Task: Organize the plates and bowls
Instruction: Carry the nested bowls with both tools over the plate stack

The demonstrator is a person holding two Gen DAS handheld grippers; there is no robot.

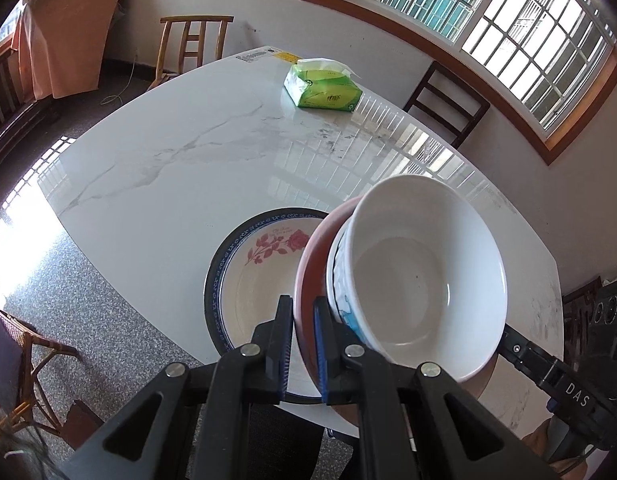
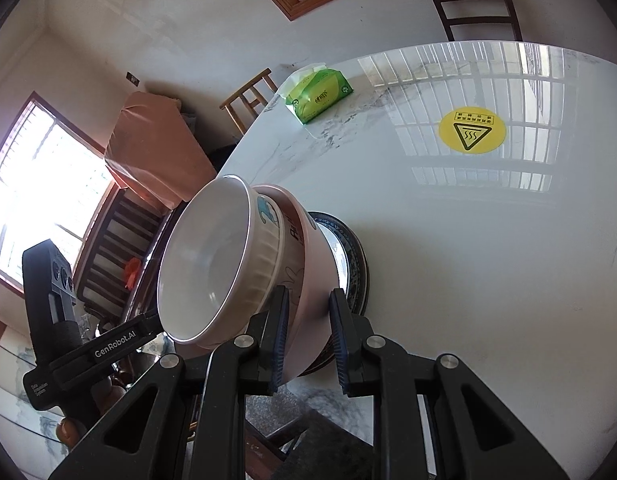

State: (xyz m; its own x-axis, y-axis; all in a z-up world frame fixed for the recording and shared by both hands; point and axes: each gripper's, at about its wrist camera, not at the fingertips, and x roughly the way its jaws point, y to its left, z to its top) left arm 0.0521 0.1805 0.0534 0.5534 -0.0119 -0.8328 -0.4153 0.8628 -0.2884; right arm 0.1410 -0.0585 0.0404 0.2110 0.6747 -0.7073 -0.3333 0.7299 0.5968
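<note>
I am looking at a glossy white marble-look table (image 1: 180, 160) with grey veins and window bars mirrored in its top. Directly on it, close to its near edge, lies a rose-patterned plate (image 1: 252, 280) with a blue rim, which I take as my landmark. Well beyond that plate, toward the far edge, sits a green tissue pack (image 1: 322, 88), and off to the plate's right a round yellow warning sticker (image 2: 472, 130) lies flat on the surface.

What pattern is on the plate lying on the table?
A pink rose spray on white, ringed by a blue patterned rim: the plate shows best in the left wrist view.
</note>
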